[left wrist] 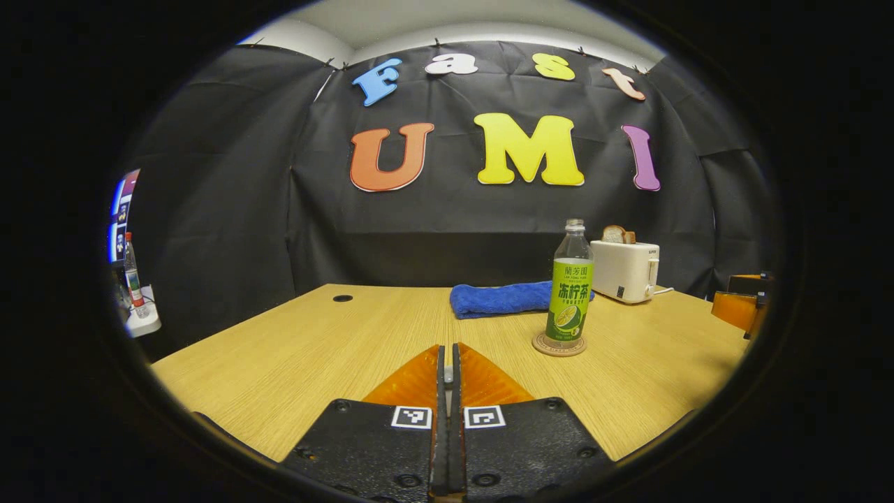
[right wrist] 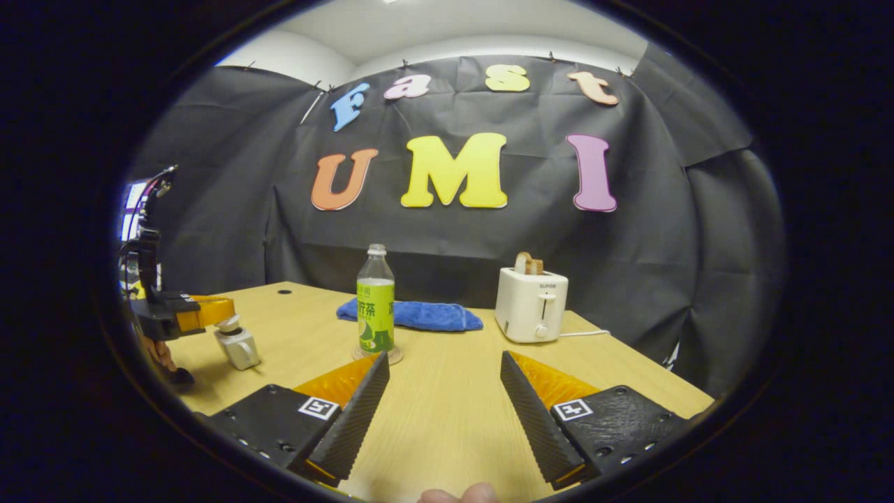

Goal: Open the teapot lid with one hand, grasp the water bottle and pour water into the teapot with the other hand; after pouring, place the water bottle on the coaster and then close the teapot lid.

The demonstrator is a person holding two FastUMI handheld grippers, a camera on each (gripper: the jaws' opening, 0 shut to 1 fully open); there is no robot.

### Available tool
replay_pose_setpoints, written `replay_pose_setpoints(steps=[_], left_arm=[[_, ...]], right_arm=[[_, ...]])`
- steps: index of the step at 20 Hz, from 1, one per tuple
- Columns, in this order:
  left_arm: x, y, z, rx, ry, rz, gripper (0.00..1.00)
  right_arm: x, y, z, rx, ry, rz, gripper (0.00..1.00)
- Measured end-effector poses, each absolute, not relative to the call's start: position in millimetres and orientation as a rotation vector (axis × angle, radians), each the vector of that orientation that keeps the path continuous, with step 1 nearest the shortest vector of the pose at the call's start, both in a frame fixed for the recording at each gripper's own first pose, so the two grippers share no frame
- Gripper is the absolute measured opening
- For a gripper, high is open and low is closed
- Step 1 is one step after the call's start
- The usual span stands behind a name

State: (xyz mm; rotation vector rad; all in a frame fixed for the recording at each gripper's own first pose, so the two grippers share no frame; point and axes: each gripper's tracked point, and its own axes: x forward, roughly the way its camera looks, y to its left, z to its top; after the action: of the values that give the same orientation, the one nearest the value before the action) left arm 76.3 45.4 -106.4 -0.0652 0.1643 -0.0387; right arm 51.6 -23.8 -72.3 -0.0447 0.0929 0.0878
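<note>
The water bottle (right wrist: 376,302) is stood on its coaster (left wrist: 559,345) — untouched. The right tool (right wrist: 444,391) is spread wide; the left tool (left wrist: 448,370) is closed (nothing held).

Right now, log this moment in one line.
bottle: upright on coaster | right gripper: open, empty | left gripper: fingers shut, by teapot

Non-task stuff on the wooden table (right wrist: 447,412): a white toaster (right wrist: 531,306) with a slice of bread (right wrist: 528,263) poking out of the top. Just left of the toaster there's a folded blue towel (right wrist: 419,314), and well left of that a small dark hole (left wrist: 342,298) in the tabletop.
</note>
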Motion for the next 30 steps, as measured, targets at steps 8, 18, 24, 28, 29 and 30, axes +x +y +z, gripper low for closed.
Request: replay_pose_setpoints(steps=[8, 18, 24, 28, 29, 30], left_arm=[[78, 44, -115, -0.063, 0.177, -0.038, 0.03], [78, 42, -122, -0.062, 0.201, -0.030, 0.06], [78, 59, -111, -0.055, 0.171, 0.052, 0.83], [69, 71, -98, -0.057, 0.164, 0.078, 0.99], [67, 73, -92, -0.050, 0.157, 0.077, 1.00], [64, 77, -86, -0.043, 0.152, 0.078, 0.99]], right_arm=[[49, -19, -73, -0.058, 0.089, 0.101, 0.95], [46, -17, -74, -0.051, 0.088, 0.108, 0.95], [47, -18, -76, -0.025, 0.095, 0.104, 0.95], [51, -24, -90, -0.011, 0.138, 0.075, 0.95], [52, -25, -91, -0.006, 0.144, 0.068, 0.95], [51, -28, -93, 0.001, 0.146, 0.061, 0.97]])
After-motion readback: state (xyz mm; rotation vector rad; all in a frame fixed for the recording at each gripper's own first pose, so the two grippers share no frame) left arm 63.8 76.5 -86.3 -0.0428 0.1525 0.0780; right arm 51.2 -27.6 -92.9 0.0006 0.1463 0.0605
